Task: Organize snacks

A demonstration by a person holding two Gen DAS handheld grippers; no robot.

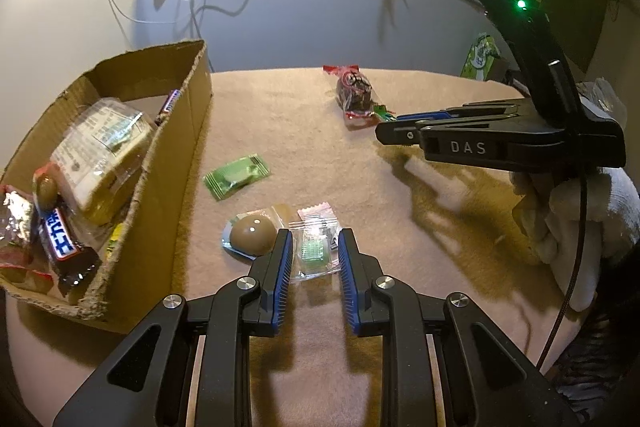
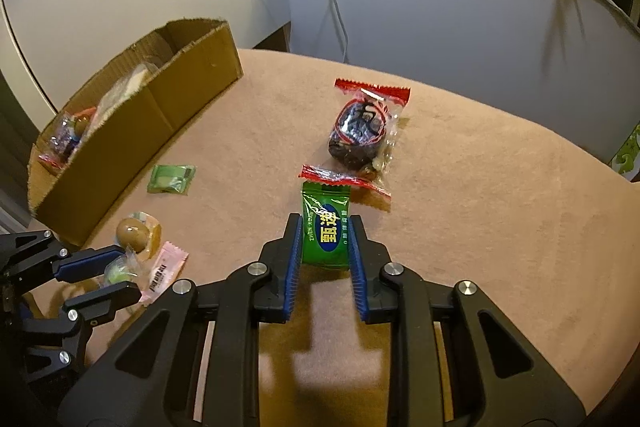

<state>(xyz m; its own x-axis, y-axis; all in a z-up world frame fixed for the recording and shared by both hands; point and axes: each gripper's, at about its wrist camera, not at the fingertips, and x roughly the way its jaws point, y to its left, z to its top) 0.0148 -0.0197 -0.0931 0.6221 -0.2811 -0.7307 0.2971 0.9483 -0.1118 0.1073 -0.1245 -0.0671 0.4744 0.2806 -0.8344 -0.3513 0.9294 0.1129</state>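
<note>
Snacks are judged light, crinkly, slippery: green sachet (image 2: 326,231) is pinched mid-body by right gripper (image 2: 325,223); left gripper (image 1: 313,241) straddles clear packet (image 1: 314,251) (jaws apart).

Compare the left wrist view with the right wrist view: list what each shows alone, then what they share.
Only the left wrist view shows the snack bar and the large clear bread packet deep inside the cardboard box, plus the person's hand behind the right claw.

Only the right wrist view shows the label of the green packet between the right claw's fingers, and the pink wrapper's full length.

Both show the box, the red-ended date packet, the flat green sachet, the brown egg and the left claw around a small clear packet.
</note>
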